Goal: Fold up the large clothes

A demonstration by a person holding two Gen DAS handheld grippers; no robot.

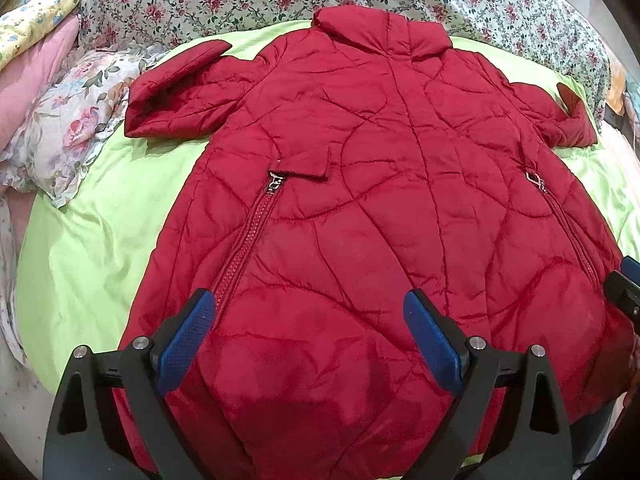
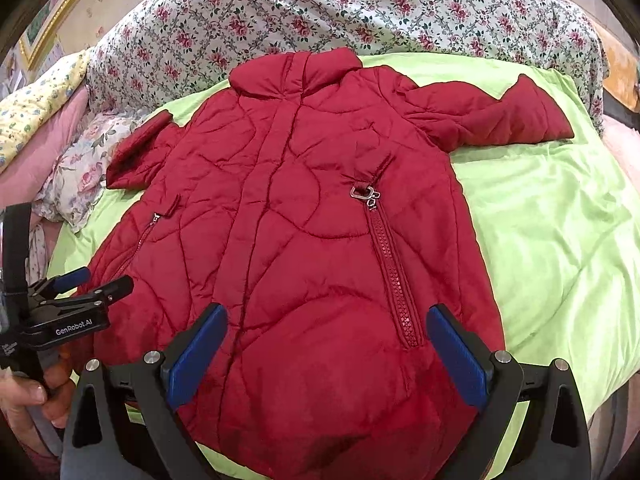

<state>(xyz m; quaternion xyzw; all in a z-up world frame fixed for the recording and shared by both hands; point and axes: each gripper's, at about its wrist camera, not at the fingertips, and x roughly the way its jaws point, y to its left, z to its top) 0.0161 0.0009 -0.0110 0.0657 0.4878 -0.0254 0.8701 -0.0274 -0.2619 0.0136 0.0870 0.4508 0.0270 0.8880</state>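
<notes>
Left gripper (image 1: 308, 328), blue-padded, black-framed: jaws spread wide, holding nothing, poised over the near hem of the red quilted puffer coat (image 1: 360, 184). Right gripper (image 2: 326, 340), same make: jaws likewise spread and empty, above the hem near the right pocket zipper (image 2: 394, 276). Coat: laid flat, front up, collar far, sleeves out to left and right, on the lime-green satin sheet (image 2: 552, 240). Floral quilt (image 2: 320, 8): bunched at the far side. Risks, as judged: slick padded shell slipping from a shallow pinch; sheet caught along with the hem; puffy filling springing a fold open.
</notes>
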